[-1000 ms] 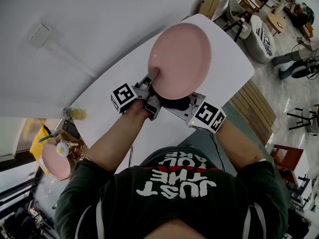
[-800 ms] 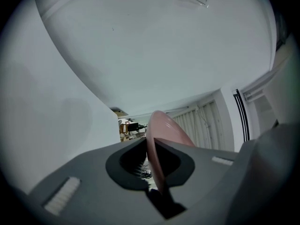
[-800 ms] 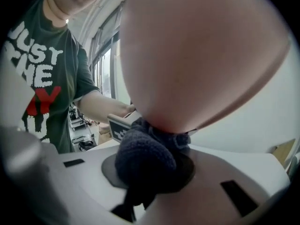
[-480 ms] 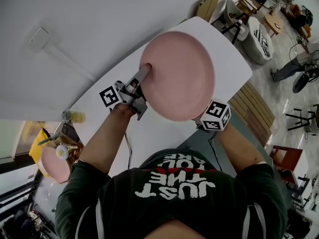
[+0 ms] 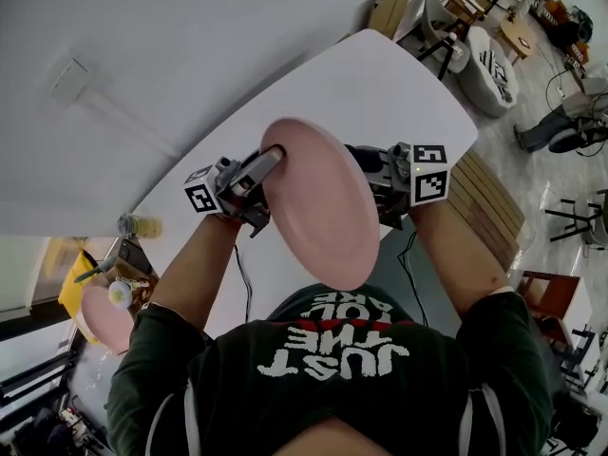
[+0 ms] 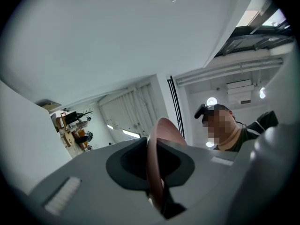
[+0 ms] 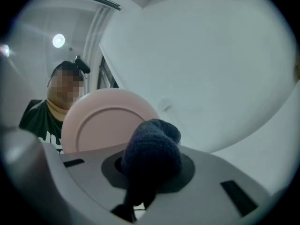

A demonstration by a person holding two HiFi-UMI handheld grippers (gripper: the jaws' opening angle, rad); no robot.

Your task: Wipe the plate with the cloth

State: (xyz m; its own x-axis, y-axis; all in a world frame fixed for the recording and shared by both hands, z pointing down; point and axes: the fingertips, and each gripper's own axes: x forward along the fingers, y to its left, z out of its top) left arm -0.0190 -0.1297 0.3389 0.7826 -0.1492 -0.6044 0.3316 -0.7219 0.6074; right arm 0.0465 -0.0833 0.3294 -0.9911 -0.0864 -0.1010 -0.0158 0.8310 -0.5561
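Observation:
A pink plate [image 5: 318, 207] is held up off the white table [image 5: 380, 74], tipped steeply so that it shows nearly edge-on. My left gripper [image 5: 269, 158] is shut on the plate's left rim; in the left gripper view the rim [image 6: 157, 158] runs straight between the jaws. My right gripper [image 5: 372, 174] is at the plate's right side, partly hidden behind it, and is shut on a bunched dark blue cloth [image 7: 152, 151]. In the right gripper view the plate's underside [image 7: 101, 123] faces the cloth a short way beyond it; I cannot tell whether they touch.
A second pink plate [image 5: 100, 316] with a small object lies at the lower left, near a yellow bottle [image 5: 138, 221]. Chairs [image 5: 489, 60] and a wooden slatted bench [image 5: 484, 207] stand to the right of the table. A person's torso fills the bottom of the head view.
The plate has come up from lying flat and tipped onto its edge, nearer the person. The right gripper with the cloth swung from below the plate to its right side.

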